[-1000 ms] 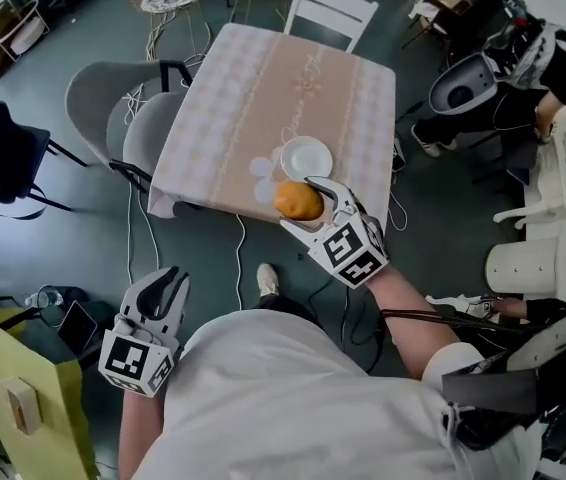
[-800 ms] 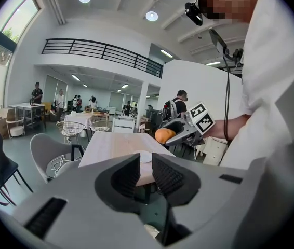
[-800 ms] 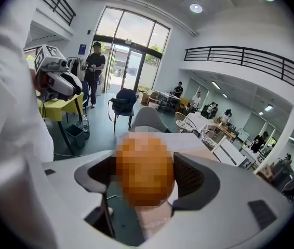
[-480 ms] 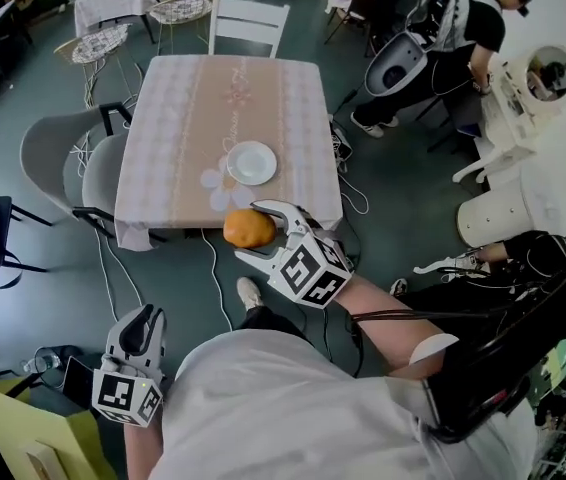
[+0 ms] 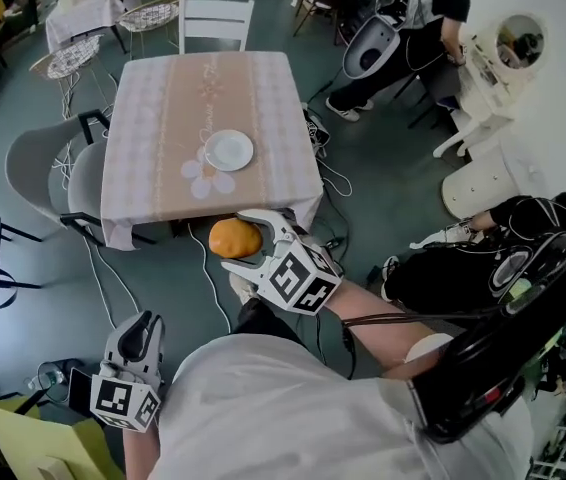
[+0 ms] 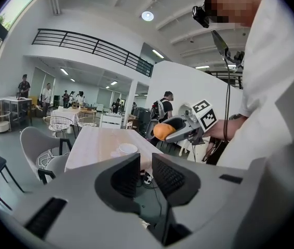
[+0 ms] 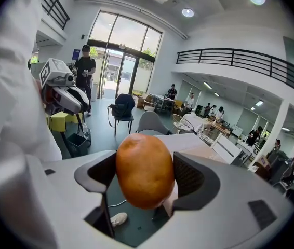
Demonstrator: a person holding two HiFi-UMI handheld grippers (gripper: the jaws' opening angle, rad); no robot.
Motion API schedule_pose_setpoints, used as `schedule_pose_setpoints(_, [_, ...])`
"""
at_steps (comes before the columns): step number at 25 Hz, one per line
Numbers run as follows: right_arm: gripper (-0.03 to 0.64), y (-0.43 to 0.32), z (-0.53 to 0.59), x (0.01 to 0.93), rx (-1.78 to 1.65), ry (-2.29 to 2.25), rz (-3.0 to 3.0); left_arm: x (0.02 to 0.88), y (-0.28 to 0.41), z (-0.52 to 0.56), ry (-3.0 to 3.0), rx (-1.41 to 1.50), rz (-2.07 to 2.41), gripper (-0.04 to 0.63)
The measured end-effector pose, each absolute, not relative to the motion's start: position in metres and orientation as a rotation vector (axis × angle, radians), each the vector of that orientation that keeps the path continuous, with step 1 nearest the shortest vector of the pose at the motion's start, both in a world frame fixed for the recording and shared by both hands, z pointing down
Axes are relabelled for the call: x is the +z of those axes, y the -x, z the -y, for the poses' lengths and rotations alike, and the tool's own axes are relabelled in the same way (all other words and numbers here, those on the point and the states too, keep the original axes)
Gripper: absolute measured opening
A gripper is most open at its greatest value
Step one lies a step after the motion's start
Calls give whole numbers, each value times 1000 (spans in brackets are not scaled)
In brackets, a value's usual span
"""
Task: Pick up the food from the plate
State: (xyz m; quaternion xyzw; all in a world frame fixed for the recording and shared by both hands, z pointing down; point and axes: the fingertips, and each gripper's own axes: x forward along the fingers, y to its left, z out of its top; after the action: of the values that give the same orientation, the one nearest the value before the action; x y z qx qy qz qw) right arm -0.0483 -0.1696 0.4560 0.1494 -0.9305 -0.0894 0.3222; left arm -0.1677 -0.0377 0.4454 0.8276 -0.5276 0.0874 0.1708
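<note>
Down at the person's left side, the left gripper [image 5: 139, 328] hangs with its jaws drawn nearly together — only a thin slit between them. Ahead of the torso, the right gripper [image 5: 239, 240] clamps the rounded orange-brown food [image 7: 144, 169], held in the air just off the near edge of the table [image 5: 153, 128]. Farther on, the white plate [image 5: 229, 150] sits on the patterned cloth.

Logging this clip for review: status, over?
Right claw shut on the orange-brown food, held off the table. Left claw shut, empty. White plate bare. Nothing in the way.
</note>
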Motion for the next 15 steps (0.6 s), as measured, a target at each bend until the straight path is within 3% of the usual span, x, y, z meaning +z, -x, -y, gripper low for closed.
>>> schedule_pose_setpoints(15, [349,51,121,463,-216,-397,2433,449,164,13,-2410,263,1417,75])
